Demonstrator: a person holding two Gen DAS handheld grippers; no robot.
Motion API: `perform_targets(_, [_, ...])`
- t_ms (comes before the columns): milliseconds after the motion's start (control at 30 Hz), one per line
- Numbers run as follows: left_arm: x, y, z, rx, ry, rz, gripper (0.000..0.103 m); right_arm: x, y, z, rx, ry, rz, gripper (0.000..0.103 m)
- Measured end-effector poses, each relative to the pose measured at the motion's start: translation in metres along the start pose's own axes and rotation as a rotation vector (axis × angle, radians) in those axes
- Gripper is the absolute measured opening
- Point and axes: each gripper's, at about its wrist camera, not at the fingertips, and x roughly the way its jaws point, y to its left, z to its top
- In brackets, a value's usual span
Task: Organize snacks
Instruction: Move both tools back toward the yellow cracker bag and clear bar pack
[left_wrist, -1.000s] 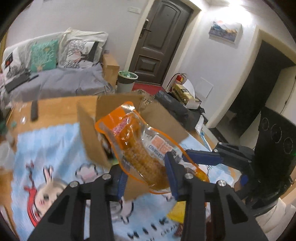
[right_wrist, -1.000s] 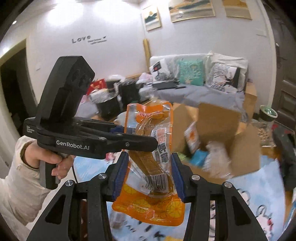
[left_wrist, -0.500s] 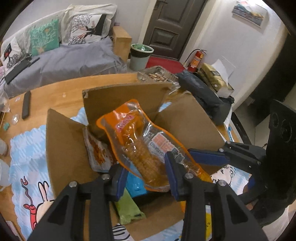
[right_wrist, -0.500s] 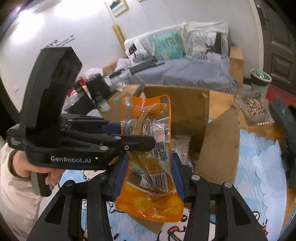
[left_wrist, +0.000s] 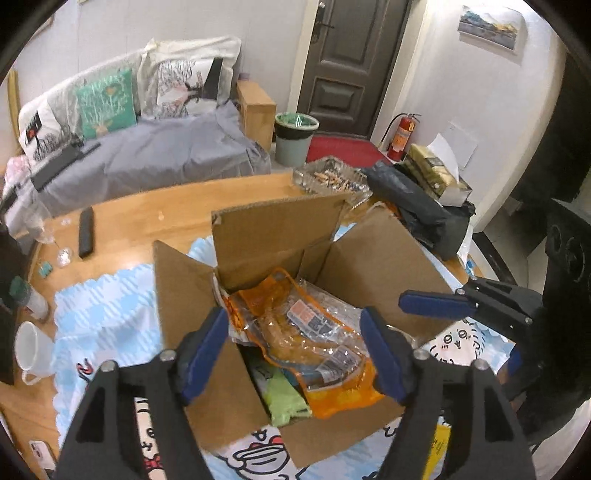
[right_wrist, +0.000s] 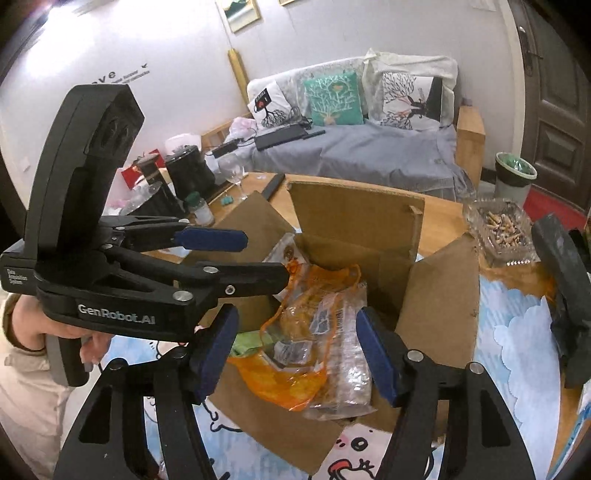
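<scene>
Both the left gripper and right gripper hang with jaws spread and empty over the cardboard box, where the orange snack packet lies loosely atop others, liable to snag a descending finger.

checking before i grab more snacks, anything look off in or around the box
Mostly fine. The orange snack packet lies crooked atop the heap in the cardboard box, its lower end poking up at the box's near edge. Both claws are open. An ashtray full of butts sits beside the box.
</scene>
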Motion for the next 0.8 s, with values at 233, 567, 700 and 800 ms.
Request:
perform_targets(233, [-0.053, -0.014, -0.052, 0.052, -0.070, -0.016, 0.073, -0.053, 0.025, -0.051, 0.003, -0.063, 0.050, 0.063])
perform_targets(567, [-0.071, -0.001, -0.184, -0.057, -0.057, 0.024, 0.073, -0.087, 0.038, -0.169, 0.050, -0.016, -0.042, 0.063])
perform_targets(700, [-0.058, 0.011, -0.229, -0.143, -0.003, 0.065, 0.073, -0.091, 0.029, -0.210, 0.141, 0.004, -0.053, 0.063])
perform_targets(800, [-0.047, 0.016, -0.255, -0.194, 0.035, 0.065, 0.073, -0.086, 0.025, -0.232, 0.181, 0.038, -0.081, 0.063])
